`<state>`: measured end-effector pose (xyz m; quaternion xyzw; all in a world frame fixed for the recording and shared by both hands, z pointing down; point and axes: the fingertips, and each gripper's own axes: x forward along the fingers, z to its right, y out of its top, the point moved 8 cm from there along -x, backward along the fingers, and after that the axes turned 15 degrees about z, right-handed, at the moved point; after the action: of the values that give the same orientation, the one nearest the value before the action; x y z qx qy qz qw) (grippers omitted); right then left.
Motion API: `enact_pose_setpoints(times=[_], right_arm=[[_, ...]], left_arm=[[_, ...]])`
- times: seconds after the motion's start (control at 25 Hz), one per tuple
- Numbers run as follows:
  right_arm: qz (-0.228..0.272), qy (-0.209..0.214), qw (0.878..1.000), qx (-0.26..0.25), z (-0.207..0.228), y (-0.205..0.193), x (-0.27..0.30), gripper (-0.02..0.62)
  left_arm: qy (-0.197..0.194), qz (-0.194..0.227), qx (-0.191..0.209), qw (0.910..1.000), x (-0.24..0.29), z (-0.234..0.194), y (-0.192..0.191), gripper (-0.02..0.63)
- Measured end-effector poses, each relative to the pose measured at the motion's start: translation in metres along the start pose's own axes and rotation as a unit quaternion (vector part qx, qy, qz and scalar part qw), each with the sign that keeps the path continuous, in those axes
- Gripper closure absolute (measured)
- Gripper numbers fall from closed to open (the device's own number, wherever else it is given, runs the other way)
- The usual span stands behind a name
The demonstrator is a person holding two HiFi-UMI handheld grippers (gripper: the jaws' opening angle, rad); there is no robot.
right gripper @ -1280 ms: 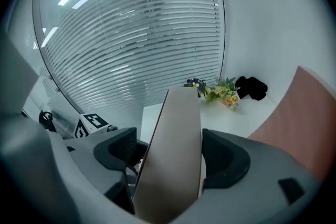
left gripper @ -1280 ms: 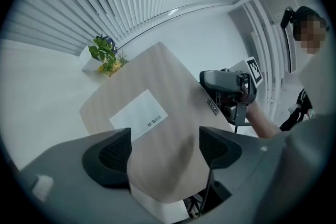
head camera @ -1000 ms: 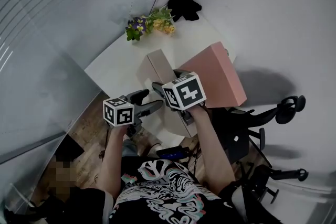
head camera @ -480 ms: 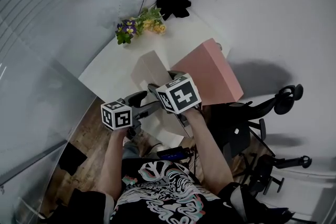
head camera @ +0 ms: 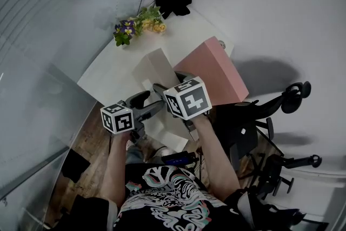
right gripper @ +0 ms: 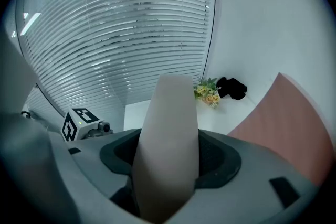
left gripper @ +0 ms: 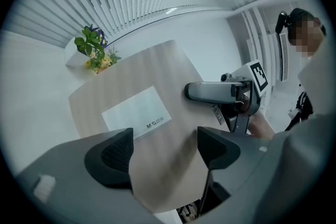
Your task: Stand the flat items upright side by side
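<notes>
A flat beige file box stands upright on the white table; a white label shows on its broad face. My right gripper has the box's narrow near edge between its jaws. The jaws are closing and both pads touch it. My left gripper hangs to the left, facing the broad side, jaws open, pads off the box. A flat pink box leans tilted just right of the beige one.
A small bunch of flowers and a black object sit at the table's far end. Office chairs stand to the right of the table. Window blinds run along the left.
The whole scene has drifted slightly left in the head view. Both grippers keep their places at the beige box.
</notes>
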<state>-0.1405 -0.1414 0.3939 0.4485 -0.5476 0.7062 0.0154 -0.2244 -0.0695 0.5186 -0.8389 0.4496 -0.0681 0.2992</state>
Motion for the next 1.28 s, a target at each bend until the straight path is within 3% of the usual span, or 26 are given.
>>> enact_pose_setpoints(times=[0.52,1.28], right_arm=[[0.083,-0.038,0.995,0.035,0.015,0.011,-0.025,0.304],[0.231,-0.094,0.968,0.014,0.028,0.015,-0.054,0.304]], left_arm=[[-0.007,0.0,0.0,1.0,0.008,0.005,0.001,0.244],[-0.008,-0.038,0.02,0.999,0.031,0.008,-0.007,0.249]])
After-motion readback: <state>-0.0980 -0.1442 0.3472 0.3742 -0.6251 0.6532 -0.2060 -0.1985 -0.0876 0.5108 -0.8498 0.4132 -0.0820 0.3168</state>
